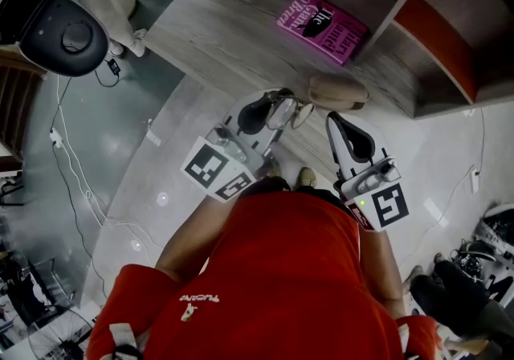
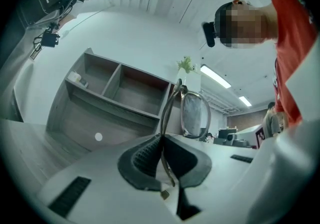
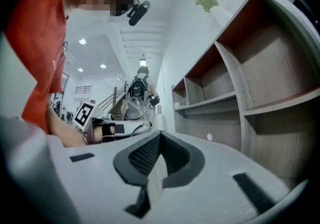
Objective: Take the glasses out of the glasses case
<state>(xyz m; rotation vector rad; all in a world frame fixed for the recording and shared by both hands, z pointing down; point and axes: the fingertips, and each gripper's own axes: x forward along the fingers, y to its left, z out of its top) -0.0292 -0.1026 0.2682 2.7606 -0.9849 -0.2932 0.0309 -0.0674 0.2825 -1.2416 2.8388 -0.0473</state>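
Between jaws of left tool (image 2: 162,143): glasses (image 2: 195,113), pinched by one thin temple. Light, springy, fragile; probably safest gripped near the hinge. Beside it, right tool (image 3: 159,140) closed, empty. Just ahead, glasses case (image 1: 337,92).

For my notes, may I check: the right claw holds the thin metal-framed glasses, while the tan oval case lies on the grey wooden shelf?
Not quite: the left claw holds the thin metal-framed glasses, as the left gripper view shows. The tan oval case does lie on that shelf.
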